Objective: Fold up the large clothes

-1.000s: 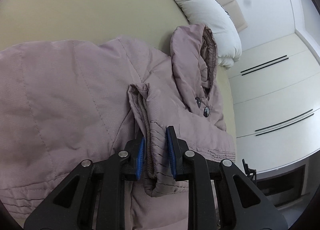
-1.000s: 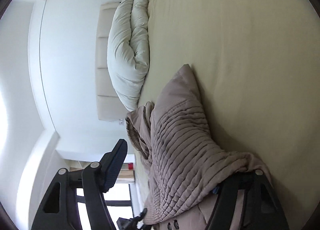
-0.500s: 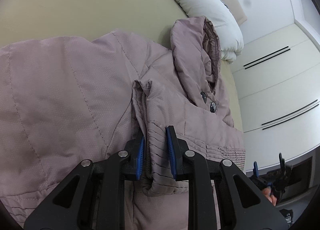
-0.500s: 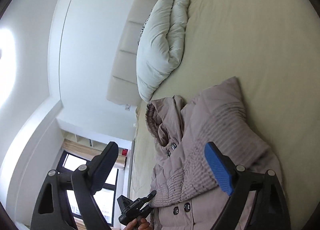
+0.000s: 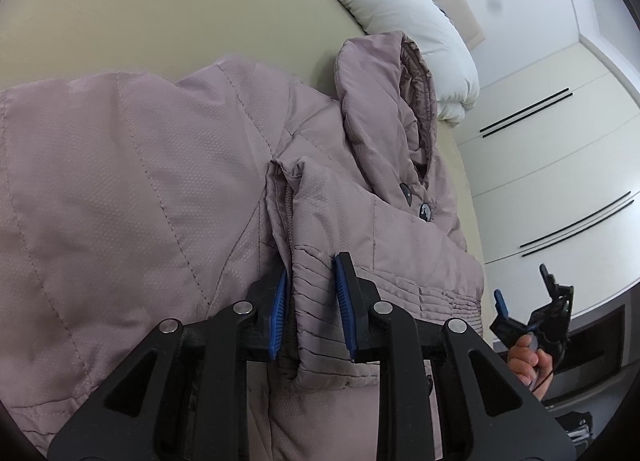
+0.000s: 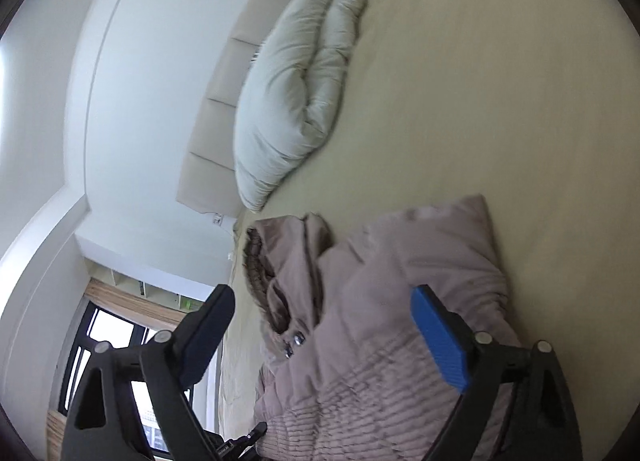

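Note:
A mauve hooded padded jacket (image 5: 132, 197) lies on the beige bed (image 5: 120, 9), hood (image 5: 384, 101) toward the duvet, one sleeve folded across its front. My left gripper (image 5: 310, 301) is shut on the sleeve's ribbed cuff (image 5: 316, 293), blue pads on either side. My right gripper (image 6: 320, 335) is wide open and empty, held above the jacket (image 6: 380, 301); it also shows at the right edge of the left wrist view (image 5: 524, 309), in the person's hand.
A rolled white duvet (image 5: 392, 9) lies against the padded headboard (image 6: 224, 101). White wardrobe doors (image 5: 560, 165) stand beyond the bed's side. A window (image 6: 112, 345) is behind the right gripper. Bare sheet (image 6: 500, 81) stretches past the jacket.
My right gripper has let go of the jacket, opened wide and drawn back from it. My left gripper keeps its hold on the cuff and has shifted slightly over the jacket.

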### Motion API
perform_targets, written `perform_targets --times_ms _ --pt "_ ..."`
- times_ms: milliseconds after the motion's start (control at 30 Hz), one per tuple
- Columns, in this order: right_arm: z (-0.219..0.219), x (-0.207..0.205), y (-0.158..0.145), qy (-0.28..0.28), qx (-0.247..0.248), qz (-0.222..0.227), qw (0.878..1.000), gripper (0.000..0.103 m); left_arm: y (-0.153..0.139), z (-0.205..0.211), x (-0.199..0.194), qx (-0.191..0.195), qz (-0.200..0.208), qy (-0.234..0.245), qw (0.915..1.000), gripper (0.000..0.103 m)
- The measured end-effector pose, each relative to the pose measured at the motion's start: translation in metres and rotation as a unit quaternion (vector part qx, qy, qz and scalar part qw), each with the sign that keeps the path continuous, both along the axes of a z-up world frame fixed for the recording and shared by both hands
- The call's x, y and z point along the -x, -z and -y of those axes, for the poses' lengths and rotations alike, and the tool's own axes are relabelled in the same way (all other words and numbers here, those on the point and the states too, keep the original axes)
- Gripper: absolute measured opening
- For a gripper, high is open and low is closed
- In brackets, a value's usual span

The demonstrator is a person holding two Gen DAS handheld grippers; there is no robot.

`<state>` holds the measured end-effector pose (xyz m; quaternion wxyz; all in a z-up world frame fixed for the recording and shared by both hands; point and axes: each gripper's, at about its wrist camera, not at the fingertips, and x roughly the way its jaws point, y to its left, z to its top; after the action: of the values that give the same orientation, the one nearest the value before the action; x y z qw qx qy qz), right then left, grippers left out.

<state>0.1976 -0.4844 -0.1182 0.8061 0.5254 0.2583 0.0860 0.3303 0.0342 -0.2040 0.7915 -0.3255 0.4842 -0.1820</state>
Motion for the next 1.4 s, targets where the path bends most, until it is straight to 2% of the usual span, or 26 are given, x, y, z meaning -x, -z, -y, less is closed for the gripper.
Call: perform_targets --times_ms 67,100,133,167,200,233,300,367,433,500,533,567,600,733,767,800,833,867,933,1033,1100,1233,1300,1333,1400 --pt "-0.012 -0.021 -0.006 -0.022 0.03 -0.005 0.999 0.098 0.0 0.0 -0.001 0.002 0.002 0.0 1.0 0.022" --pt "-0.016 -0.031 0.002 -0.027 0.044 -0.025 0.998 0.098 0.001 -0.001 -0.001 0.005 0.004 0.002 1.0 0.022" --pt "-0.017 -0.042 0.019 -0.026 0.053 -0.062 0.996 0.098 0.001 -0.003 0.0 0.011 0.003 0.005 0.9999 0.022" --pt "-0.016 -0.05 0.041 -0.033 0.047 -0.086 0.995 0.091 0.0 -0.006 0.001 0.018 0.001 0.007 0.9998 0.023" --pt "-0.014 -0.051 0.055 -0.033 0.042 -0.088 0.995 0.087 -0.003 -0.011 0.004 0.02 -0.001 0.006 0.9998 0.023" --pt "-0.012 -0.046 0.056 -0.023 0.045 -0.079 0.996 0.082 -0.008 -0.018 0.009 0.015 0.0 0.0 0.9999 0.023" --pt "-0.007 -0.035 0.048 -0.017 0.029 -0.067 0.997 0.082 -0.021 -0.041 0.027 0.003 0.012 -0.023 0.9997 0.023" --pt "-0.005 -0.018 0.034 0.005 0.03 -0.075 0.997 0.083 -0.033 -0.067 0.054 0.016 0.022 -0.047 0.9985 0.024" --pt "-0.011 0.001 0.014 0.007 0.041 -0.054 0.998 0.085 -0.045 -0.093 0.09 0.016 0.033 -0.075 0.9965 0.034" --pt "-0.028 0.022 -0.004 -0.009 0.048 -0.031 0.998 0.088 -0.056 -0.123 0.137 0.015 0.05 -0.121 0.9913 0.074" --pt "-0.041 0.032 -0.01 -0.024 0.049 -0.023 0.998 0.089 -0.058 -0.138 0.162 0.019 0.058 -0.151 0.9867 0.081" --pt "-0.054 0.04 -0.014 -0.04 0.048 -0.018 0.998 0.09 -0.058 -0.152 0.185 0.027 0.06 -0.181 0.9812 0.091" --pt "-0.069 0.048 -0.015 -0.059 0.044 -0.013 0.997 0.09 -0.055 -0.166 0.206 0.04 0.056 -0.211 0.9749 0.094" --pt "-0.132 0.071 -0.009 -0.125 0.032 -0.015 0.992 0.09 -0.029 -0.213 0.283 0.129 0.021 -0.313 0.9409 0.094" --pt "-0.146 0.076 -0.008 -0.137 0.027 -0.015 0.99 0.09 -0.023 -0.221 0.295 0.145 0.018 -0.336 0.9306 0.094" --pt "-0.157 0.081 -0.006 -0.144 0.025 -0.016 0.989 0.09 -0.016 -0.231 0.306 0.167 0.017 -0.363 0.9164 0.094" --pt "-0.167 0.084 -0.004 -0.152 0.022 -0.019 0.988 0.09 -0.011 -0.241 0.316 0.189 0.017 -0.388 0.902 0.094" --pt "-0.177 0.087 -0.003 -0.159 0.018 -0.023 0.987 0.09 -0.007 -0.25 0.322 0.203 0.02 -0.405 0.8913 0.094" --pt "-0.19 0.093 -0.003 -0.171 0.013 -0.029 0.985 0.09 -0.005 -0.266 0.329 0.204 0.026 -0.429 0.8795 0.094" --pt "-0.199 0.105 -0.008 -0.176 0.021 -0.031 0.984 0.09 0.01 -0.284 0.333 0.241 0.011 -0.463 0.8529 0.094" --pt "-0.2 0.11 -0.012 -0.171 0.021 -0.031 0.984 0.09 0.025 -0.29 0.335 0.269 -0.014 -0.486 0.8314 0.091" --pt "-0.197 0.117 -0.021 -0.159 0.016 -0.025 0.987 0.09 0.034 -0.305 0.34 0.279 -0.018 -0.512 0.812 0.088" --pt "-0.199 0.119 -0.026 -0.158 0.019 -0.018 0.987 0.09 0.042 -0.314 0.343 0.29 -0.013 -0.535 0.7934 0.078" --pt "-0.2 0.12 -0.027 -0.159 0.02 -0.018 0.987 0.09 0.046 -0.322 0.345 0.29 -0.011 -0.544 0.7873 0.075" --pt "-0.202 0.121 -0.026 -0.162 0.018 -0.018 0.986 0.09 0.054 -0.335 0.346 0.299 -0.017 -0.559 0.7731 0.061"
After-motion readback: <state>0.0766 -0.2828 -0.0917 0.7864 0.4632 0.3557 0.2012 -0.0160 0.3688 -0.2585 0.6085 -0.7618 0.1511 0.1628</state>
